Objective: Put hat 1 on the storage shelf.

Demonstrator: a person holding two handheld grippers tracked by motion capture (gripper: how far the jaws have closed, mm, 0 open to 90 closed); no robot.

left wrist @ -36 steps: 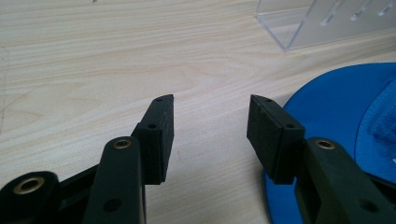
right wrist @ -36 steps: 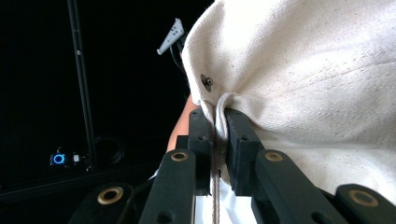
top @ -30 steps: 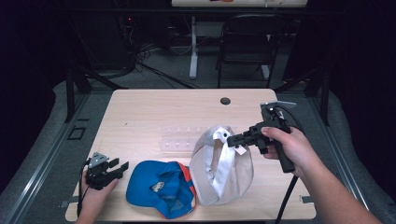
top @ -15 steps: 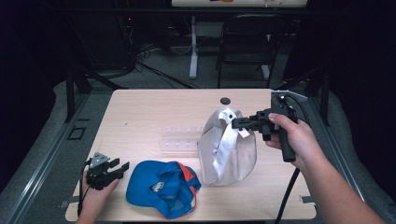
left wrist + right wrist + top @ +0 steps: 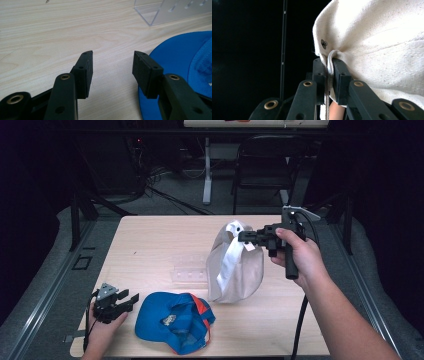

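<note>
Beside the rack [image 5: 190,268], the cream cap [image 5: 235,265] hangs upright from the right gripper [image 5: 243,237], jaws clamped on its fabric (brim touching the table [image 5: 150,240]); the left gripper [image 5: 131,299] rests released near the blue cap [image 5: 172,320].

Caps: two, a cream cap [image 5: 235,265] just right of the clear stand [image 5: 189,269] and a blue cap [image 5: 172,321] just in front of the stand
Clear stands: one
Grippers: two, the left gripper [image 5: 131,299] and the right gripper [image 5: 242,237]
Tables: one table [image 5: 150,240] under the stand
Chairs: one chair [image 5: 265,167] beyond the stand
</note>
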